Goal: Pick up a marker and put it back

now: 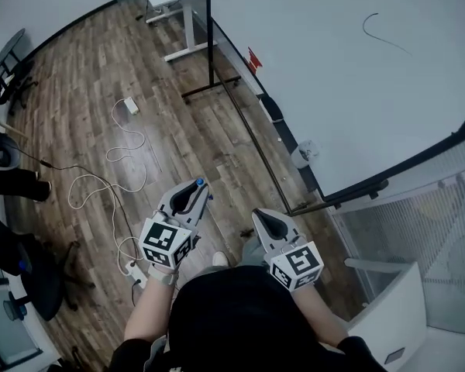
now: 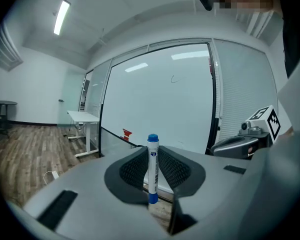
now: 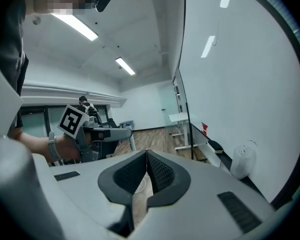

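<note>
Left gripper [image 2: 152,156] clamps the marker [image 2: 153,171] upright, blue cap upward; right gripper [image 3: 146,156] is closed, empty.

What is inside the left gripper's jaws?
A marker with a blue cap stands upright there, pinched by the left gripper. Its white barrel shows between the dark pads. From the head view only the cap pokes out; the jaws cover the rest.

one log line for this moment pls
left gripper: shut on marker, blue cap up | right gripper: shut, empty | stage: marker held clear of whiteboard
</note>
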{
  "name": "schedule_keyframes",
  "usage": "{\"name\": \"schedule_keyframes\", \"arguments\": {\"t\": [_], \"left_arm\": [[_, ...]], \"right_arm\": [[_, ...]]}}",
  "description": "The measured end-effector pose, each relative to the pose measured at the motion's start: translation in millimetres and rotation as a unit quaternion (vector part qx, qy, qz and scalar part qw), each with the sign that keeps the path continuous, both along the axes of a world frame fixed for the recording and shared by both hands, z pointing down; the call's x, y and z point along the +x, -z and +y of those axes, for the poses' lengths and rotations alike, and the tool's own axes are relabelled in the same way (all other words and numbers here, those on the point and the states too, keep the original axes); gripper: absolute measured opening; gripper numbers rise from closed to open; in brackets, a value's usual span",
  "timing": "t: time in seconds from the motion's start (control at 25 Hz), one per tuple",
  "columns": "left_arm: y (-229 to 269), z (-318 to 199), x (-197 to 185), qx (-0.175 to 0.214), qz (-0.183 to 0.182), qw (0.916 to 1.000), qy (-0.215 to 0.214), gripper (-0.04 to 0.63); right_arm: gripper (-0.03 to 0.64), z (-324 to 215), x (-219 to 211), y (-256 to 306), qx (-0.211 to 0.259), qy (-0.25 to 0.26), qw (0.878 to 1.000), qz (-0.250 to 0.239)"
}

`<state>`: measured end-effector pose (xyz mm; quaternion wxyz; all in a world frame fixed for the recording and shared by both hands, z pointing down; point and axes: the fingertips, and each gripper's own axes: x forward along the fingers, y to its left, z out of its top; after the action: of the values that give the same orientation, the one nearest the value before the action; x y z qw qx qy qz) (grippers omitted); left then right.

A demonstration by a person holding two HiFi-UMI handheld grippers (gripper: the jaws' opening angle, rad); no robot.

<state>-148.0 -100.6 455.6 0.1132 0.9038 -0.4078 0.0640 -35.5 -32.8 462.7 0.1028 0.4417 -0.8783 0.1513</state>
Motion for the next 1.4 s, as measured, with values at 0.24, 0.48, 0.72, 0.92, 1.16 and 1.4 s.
{"name": "schedule_keyframes", "arguments": {"t": [0.24, 0.48, 0.72, 0.92, 1.16, 1.4], "left_arm": [[-15.6, 20.0, -37.6, -0.019, -0.015, 0.9990, 0.036, 0.080], [-25.2, 33.0, -48.6, -0.030, -0.021, 0.9978, 0.055, 0.080], [-27.4, 32.1, -48.9, -0.035, -0.016, 0.9974, 0.061, 0.080], [-24.4, 19.5, -34.3, -0.034, -0.012, 0.9980, 0.051, 0.080], [-16.4, -6.5, -0.7, -0.025, -0.001, 0.9995, 0.019, 0.080], [-8.0, -36.3, 51.7, -0.018, 0.002, 0.9994, -0.030, 0.080]], "right_arm": [[0.029, -2.5, -27.9, -4.2, -0.005, 0.040, 0.999, -0.001], [0.029, -8.5, -36.2, -6.7, -0.007, 0.061, 0.998, -0.001], [0.029, -13.2, -36.7, -5.9, -0.010, 0.069, 0.998, 0.000], [0.029, -18.4, -19.7, -7.1, -0.014, 0.053, 0.998, 0.000], [0.029, -28.9, 15.9, -7.6, -0.018, 0.013, 1.000, 0.000], [0.029, -37.6, 66.6, -8.1, -0.023, -0.048, 0.999, -0.008]]}}
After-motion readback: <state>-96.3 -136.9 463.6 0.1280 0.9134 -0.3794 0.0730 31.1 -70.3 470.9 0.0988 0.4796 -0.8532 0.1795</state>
